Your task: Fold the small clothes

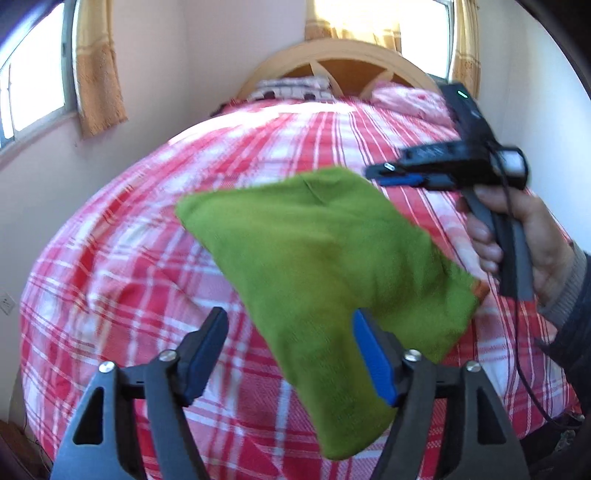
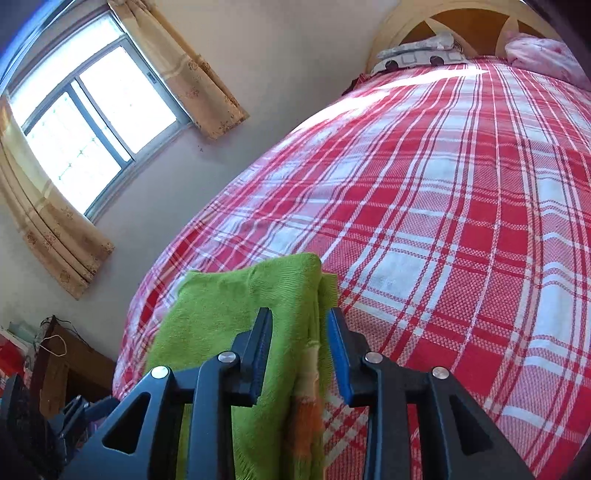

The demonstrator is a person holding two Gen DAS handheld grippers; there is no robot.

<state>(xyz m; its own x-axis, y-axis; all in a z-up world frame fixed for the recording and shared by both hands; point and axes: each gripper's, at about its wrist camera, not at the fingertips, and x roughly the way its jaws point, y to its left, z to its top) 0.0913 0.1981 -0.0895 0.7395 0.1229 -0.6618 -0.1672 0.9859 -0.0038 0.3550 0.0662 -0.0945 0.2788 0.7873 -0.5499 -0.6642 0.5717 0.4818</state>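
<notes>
In the left wrist view, my left gripper (image 1: 290, 356) has its two black fingers with blue pads spread wide, and they press on nothing. The small green knitted garment (image 1: 317, 251) lies partly between them: its lower part passes in front of the right pad (image 1: 373, 363) and I cannot tell if it touches that pad; the left pad is well apart from it. The garment looks blurred, and I cannot tell whether it rests on the red and white checked bedcover (image 1: 147, 258) or is a little above it. A small orange patch shows at its right corner. My right gripper (image 1: 384, 173) is at the right side of this view, held by my hand (image 1: 517, 240) in a dark sleeve; its tips are just beside the upper edge of the garment, seen from the side, so its opening is not clear here.

In the right wrist view, the right gripper (image 2: 299, 321) has its jaws parted a little. The green garment (image 2: 236, 314) is draped over the left finger and hangs down between the two fingers, with a pale and orange part low down. The blue pad on the right is apart from the cloth, so this is no clenched grip. The bedcover (image 2: 443, 221) runs to a wooden headboard (image 2: 469, 22) with pillows; a curtained window (image 2: 85, 122) is at the left.
</notes>
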